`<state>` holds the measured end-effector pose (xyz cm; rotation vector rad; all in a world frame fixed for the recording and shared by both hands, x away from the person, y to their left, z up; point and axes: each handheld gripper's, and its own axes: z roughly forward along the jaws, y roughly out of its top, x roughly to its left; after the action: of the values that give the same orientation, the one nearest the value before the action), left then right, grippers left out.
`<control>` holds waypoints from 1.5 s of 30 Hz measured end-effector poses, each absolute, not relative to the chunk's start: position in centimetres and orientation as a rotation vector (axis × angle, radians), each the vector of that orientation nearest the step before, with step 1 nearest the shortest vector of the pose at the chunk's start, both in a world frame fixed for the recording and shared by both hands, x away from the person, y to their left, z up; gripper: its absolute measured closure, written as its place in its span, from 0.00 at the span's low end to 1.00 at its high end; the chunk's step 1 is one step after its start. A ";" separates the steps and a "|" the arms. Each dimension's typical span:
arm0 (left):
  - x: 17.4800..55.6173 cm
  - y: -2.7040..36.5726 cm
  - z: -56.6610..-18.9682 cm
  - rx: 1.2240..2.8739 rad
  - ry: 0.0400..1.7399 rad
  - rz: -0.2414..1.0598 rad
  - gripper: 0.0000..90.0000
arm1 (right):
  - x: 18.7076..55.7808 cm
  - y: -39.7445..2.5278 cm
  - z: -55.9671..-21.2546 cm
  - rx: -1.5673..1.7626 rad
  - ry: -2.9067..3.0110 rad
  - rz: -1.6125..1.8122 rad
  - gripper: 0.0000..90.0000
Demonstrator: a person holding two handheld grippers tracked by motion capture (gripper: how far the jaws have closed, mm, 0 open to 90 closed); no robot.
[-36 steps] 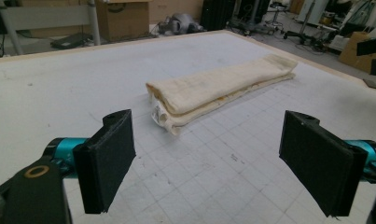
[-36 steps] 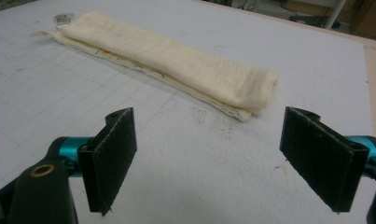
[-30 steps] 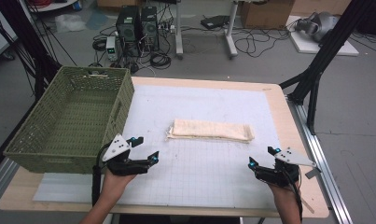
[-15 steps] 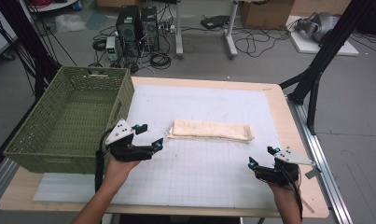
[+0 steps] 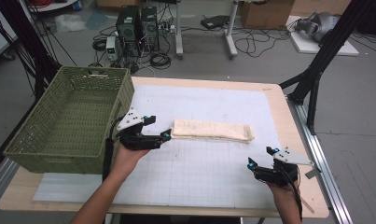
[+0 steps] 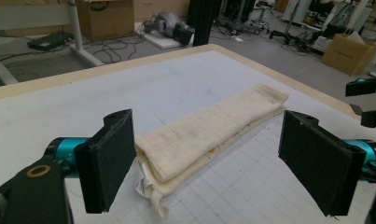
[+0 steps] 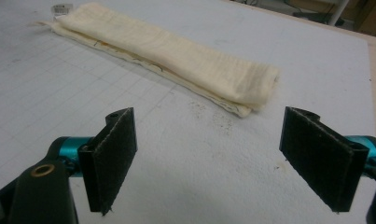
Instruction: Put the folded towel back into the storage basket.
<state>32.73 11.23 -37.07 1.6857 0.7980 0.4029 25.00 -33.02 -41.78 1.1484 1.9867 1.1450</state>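
A folded cream cloth lies lengthwise across the middle of the white gridded mat. My left gripper stands open right at the cloth's left end, its jaws wide apart, and the near end of the cloth sits between and just beyond them. My right gripper is open too, low near the mat's front right, a short way short of the cloth's right end. Nothing is held by either one.
A green woven basket stands on the table's left side, close behind my left hand. The wooden table edge runs along the right, with a black stand and cables on the floor beyond.
My left gripper has moved forward and right from the front of the mat up to the cloth's left end. The right gripper has stayed where it was.
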 end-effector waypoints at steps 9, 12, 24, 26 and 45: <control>35.3 9.9 -37.7 1.732 0.855 0.396 0.22 | 25.0 -32.9 -41.7 1.148 1.988 1.148 0.19; 36.2 9.4 -38.2 1.737 0.881 0.394 0.23 | 25.0 -32.9 -41.7 1.144 1.988 1.150 0.19; 39.6 8.6 -41.9 1.781 1.028 0.327 0.29 | 25.1 -32.7 -41.8 1.139 2.000 1.147 0.19; 40.0 8.4 -42.5 1.786 1.053 0.309 0.30 | 25.2 -32.7 -41.9 1.139 2.003 1.145 0.19; 40.2 5.3 -45.0 1.992 1.031 0.363 0.62 | 25.2 -32.6 -42.0 1.149 2.010 1.136 0.20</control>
<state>40.20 5.34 -45.00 1.9917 1.0308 0.3631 25.22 -32.61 -41.96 1.1488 2.0103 1.1363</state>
